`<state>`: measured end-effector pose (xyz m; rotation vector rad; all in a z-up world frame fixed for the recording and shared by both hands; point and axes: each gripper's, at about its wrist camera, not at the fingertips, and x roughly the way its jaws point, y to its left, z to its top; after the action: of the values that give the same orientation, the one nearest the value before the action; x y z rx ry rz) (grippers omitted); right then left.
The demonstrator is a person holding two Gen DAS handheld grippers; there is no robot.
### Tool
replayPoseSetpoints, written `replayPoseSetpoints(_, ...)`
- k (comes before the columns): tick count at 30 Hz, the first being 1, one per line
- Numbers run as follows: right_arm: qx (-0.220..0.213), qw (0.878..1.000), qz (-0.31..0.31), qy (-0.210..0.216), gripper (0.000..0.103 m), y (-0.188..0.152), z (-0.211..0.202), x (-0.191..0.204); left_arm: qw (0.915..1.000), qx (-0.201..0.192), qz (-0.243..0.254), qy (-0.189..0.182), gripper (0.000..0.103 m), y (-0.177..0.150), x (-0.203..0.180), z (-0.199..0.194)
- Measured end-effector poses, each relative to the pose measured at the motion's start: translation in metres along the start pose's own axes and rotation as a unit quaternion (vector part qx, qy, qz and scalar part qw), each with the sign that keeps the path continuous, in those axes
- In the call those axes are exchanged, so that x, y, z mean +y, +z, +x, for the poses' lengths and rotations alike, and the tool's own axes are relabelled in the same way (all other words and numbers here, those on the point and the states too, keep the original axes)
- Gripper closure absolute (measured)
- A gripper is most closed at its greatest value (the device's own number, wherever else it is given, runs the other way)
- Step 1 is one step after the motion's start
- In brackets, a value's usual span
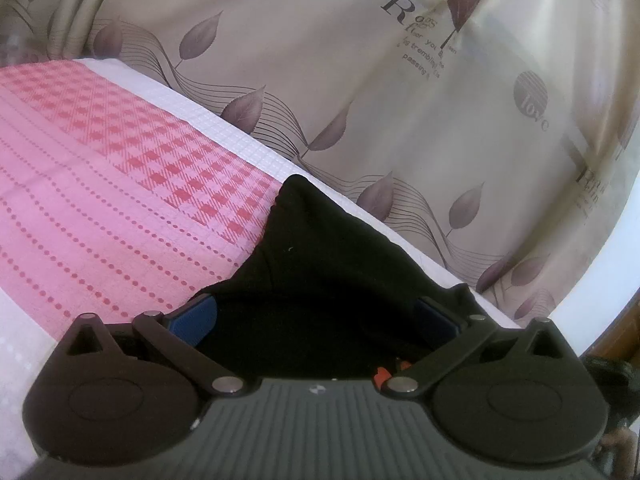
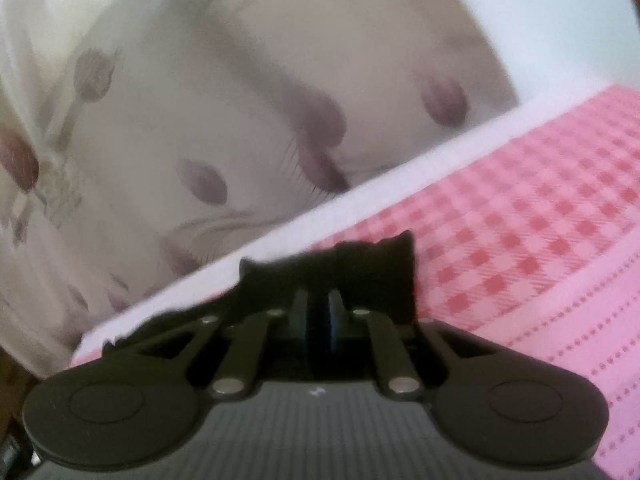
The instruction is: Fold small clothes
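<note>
- The pink checked cloth [image 1: 120, 184] covers the work surface and serves as the landmark; in the left wrist view it fills the left half, with rows of red dots nearer the camera and a red check band farther off.
- A white woven border [image 1: 224, 128] runs along the far edge of that cloth, and beyond it hangs a beige curtain [image 1: 320, 60] printed with purple leaves and lettering.
- The black garment [image 1: 320, 272] lies on the cloth's far right part, its peak reaching up over the white border.
- The left gripper [image 1: 316, 320] sits over the garment's near end with its blue pads [image 1: 196, 318] spread wide, the black fabric lying between them; the pads do not press on it.
- In the right wrist view, which is blurred, the curtain [image 2: 180, 120] is on the left and the pink checked cloth [image 2: 540, 240] on the right.
- The right gripper [image 2: 318, 320] is clenched, its fingers nearly together, pinching a bunched fold of the black garment [image 2: 360, 264] at the cloth's white edge [image 2: 280, 248].
</note>
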<state>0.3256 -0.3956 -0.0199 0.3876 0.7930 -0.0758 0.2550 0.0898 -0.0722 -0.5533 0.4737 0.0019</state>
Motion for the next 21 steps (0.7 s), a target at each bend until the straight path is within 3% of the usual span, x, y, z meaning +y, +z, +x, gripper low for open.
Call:
replayPoseSetpoints(5, 0.047, 0.995, -0.085, -0.030, 0.091, -0.011, 0.035, 0.027, 1.0000, 0.000, 0.000, 0.000, 0.000, 0.000, 0.000, 0.000)
replayPoseSetpoints(9, 0.021, 0.988, -0.136, -0.066, 0.102, -0.015, 0.032, 0.041, 1.0000, 0.000, 0.000, 0.000, 0.000, 0.000, 0.000, 0.000)
replayPoseSetpoints(12, -0.013, 0.989, -0.107, -0.100, 0.102, -0.010, 0.025, 0.028, 1.0000, 0.000, -0.001, 0.000, 0.000, 0.000, 0.000, 0.000)
replayPoseSetpoints(14, 0.005, 0.991, -0.092, -0.096, 0.102, -0.010, 0.027, 0.016, 1.0000, 0.000, 0.000, 0.000, 0.000, 0.000, 0.000, 0.000)
replayPoseSetpoints(16, -0.005, 0.994, -0.080, -0.073, 0.101, -0.010, 0.019, 0.012, 1.0000, 0.000, 0.001, 0.000, 0.000, 0.000, 0.000, 0.000)
replayPoseSetpoints(19, -0.016, 0.999, -0.003, -0.028, 0.098, -0.003, -0.001, 0.001, 1.0000, 0.001, 0.002, 0.000, 0.000, 0.000, 0.000, 0.000)
replayPoseSetpoints(21, -0.022, 1.000, 0.006, -0.016, 0.097, -0.006, -0.019, 0.001, 1.0000, 0.001, 0.004, 0.000, 0.000, 0.000, 0.000, 0.001)
